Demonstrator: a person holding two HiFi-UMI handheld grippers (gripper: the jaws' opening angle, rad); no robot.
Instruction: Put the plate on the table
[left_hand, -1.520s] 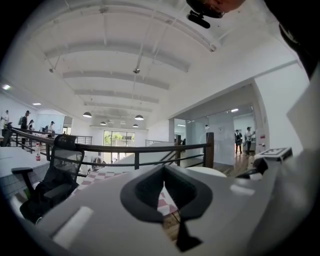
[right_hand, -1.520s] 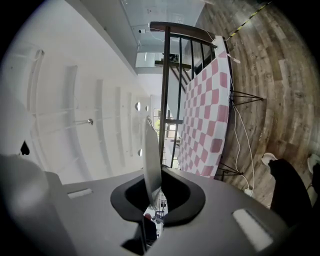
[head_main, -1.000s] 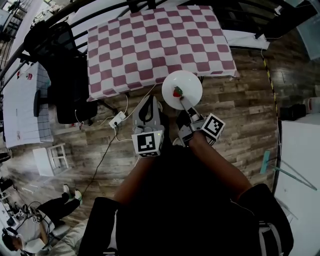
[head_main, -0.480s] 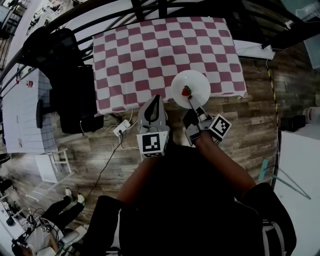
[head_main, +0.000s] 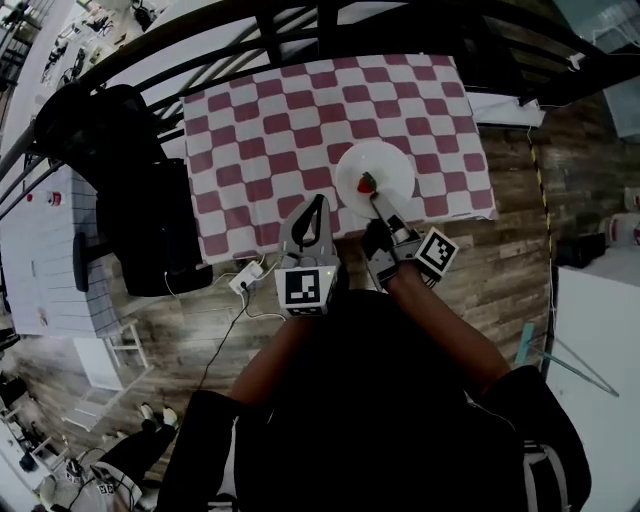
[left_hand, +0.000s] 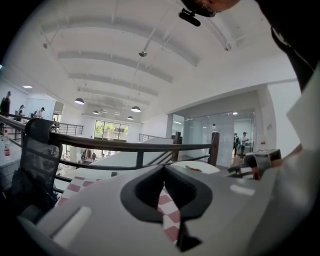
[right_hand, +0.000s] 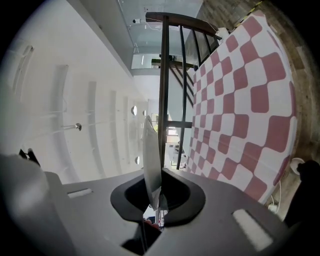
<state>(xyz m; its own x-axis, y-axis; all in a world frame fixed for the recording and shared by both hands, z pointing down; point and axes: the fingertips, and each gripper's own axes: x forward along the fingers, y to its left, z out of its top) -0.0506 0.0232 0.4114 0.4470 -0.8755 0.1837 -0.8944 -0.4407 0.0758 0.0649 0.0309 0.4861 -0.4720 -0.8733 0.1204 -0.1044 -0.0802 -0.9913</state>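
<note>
**Plate clamped by its rim over the checked table**

At far left in the head view, a black chair (head_main: 150, 215), tight against the left side of the checked table (head_main: 260, 110). Just below the table's near edge, on the wooden floor (head_main: 500, 260), a white power strip (head_main: 247, 282) with its cord.

Next along, the left gripper (head_main: 318, 200). Points up the picture with its tips over the near edge of the table. Jaws pressed together tip to tip, gripping nothing. In the left gripper view, only a thin strip of red and white checks through the gap behind the tips. Marker cube (head_main: 305, 288) at the end nearest the person.

Right of that, the white round plate (head_main: 388, 160), over the near right part of the table top. On its near left part, a small red fruit (head_main: 366, 184).

Then the right gripper (head_main: 377, 200), reaching in from below and clamped on the plate's near rim. In the right gripper view, the plate seen edge-on as a thin pale blade rising from between the closed jaws, with the checks filling the right side.

Cannot tell whether the plate's underside touches the table or hangs just above it.
</note>
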